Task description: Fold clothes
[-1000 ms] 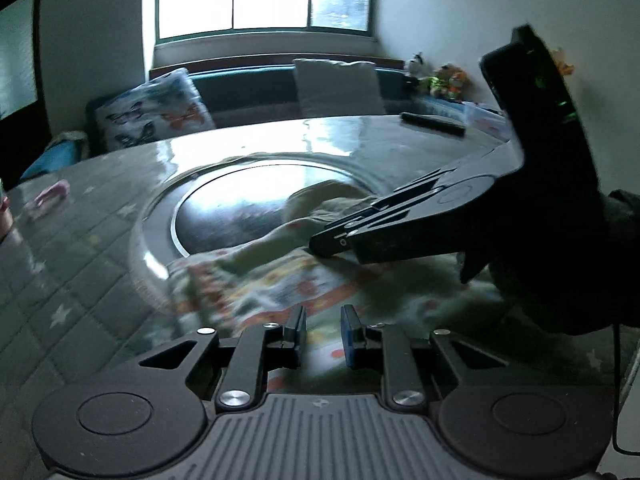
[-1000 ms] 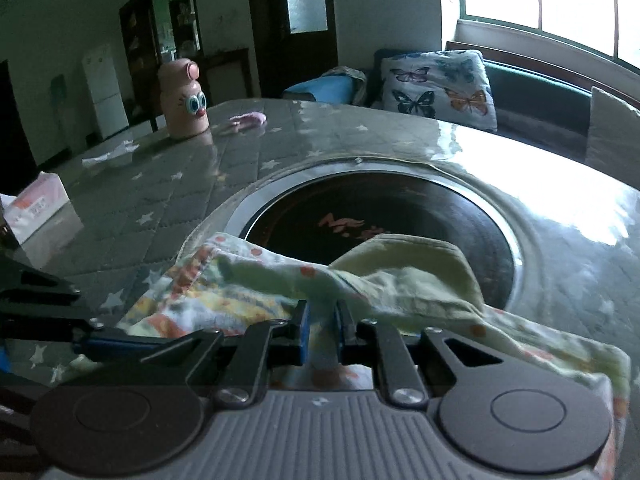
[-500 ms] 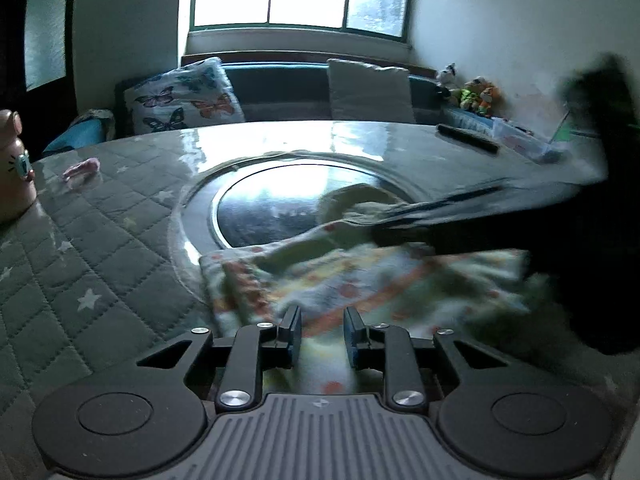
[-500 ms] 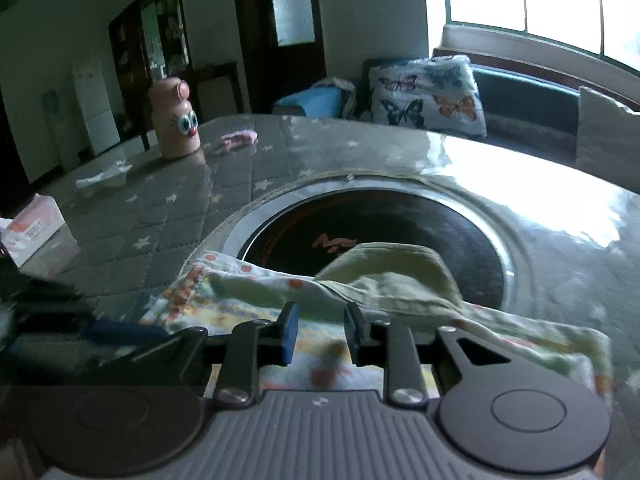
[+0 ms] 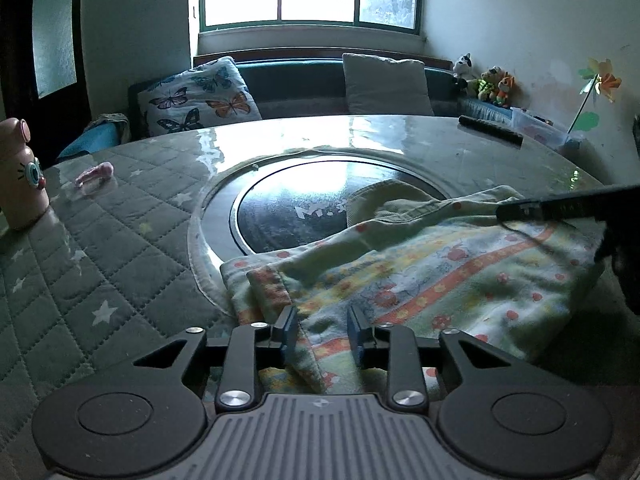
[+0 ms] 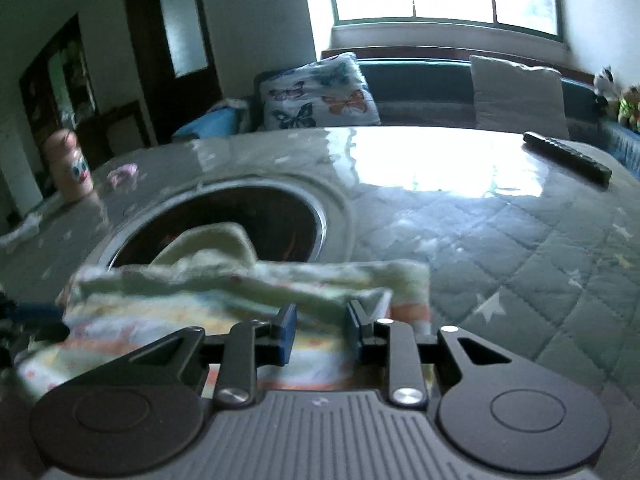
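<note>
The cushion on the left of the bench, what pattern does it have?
Butterflies on white, in orange, blue and dark tones; the cushion shows best in the left wrist view.

Ahead of the left gripper (image 5: 322, 334), the folded garment (image 5: 420, 276) fills the near tabletop (image 5: 120, 280); the right gripper (image 5: 568, 208) bars its right side, the pink bottle (image 5: 18, 176) its far left.
</note>
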The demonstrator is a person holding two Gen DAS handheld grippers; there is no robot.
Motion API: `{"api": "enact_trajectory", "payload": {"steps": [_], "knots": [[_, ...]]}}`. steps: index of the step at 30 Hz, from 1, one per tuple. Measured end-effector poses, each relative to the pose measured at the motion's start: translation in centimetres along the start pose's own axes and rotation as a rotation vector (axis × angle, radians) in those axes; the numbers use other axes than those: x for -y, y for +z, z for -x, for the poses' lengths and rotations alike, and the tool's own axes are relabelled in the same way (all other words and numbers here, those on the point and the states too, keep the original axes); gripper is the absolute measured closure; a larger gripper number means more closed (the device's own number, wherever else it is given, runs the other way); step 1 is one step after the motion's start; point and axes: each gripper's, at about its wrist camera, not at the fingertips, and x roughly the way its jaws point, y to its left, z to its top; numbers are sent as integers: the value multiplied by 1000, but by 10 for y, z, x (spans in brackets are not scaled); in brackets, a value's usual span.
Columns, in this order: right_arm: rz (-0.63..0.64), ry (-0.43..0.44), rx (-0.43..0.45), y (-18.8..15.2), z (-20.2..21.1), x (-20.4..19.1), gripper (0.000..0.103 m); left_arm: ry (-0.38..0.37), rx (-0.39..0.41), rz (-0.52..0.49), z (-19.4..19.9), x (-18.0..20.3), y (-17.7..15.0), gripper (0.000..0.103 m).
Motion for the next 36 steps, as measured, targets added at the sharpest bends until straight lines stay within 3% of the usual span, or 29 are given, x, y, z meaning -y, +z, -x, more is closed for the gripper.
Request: {"api": "enact_trajectory", "payload": {"steps": [7,11,15,19,28,36], "knots": [[59,31,-19,4,-5,-20,76,4,8,-1,1,3,2,39],[136,-8,-16,5,-17,-33,76,5,15,-7,2,6,3,20],[101,-19,-2,14,-16,-28,76,11,36,-3,7,5,3,1],[78,1,8,11,6,-21,76,21,52,10,11,3,4,0],[79,9,29,-33,68,-19,76,27,49,5,11,8,3,0],[87,-27,51,-58,70,-11,75,42,31,6,7,8,-2,0]]}}
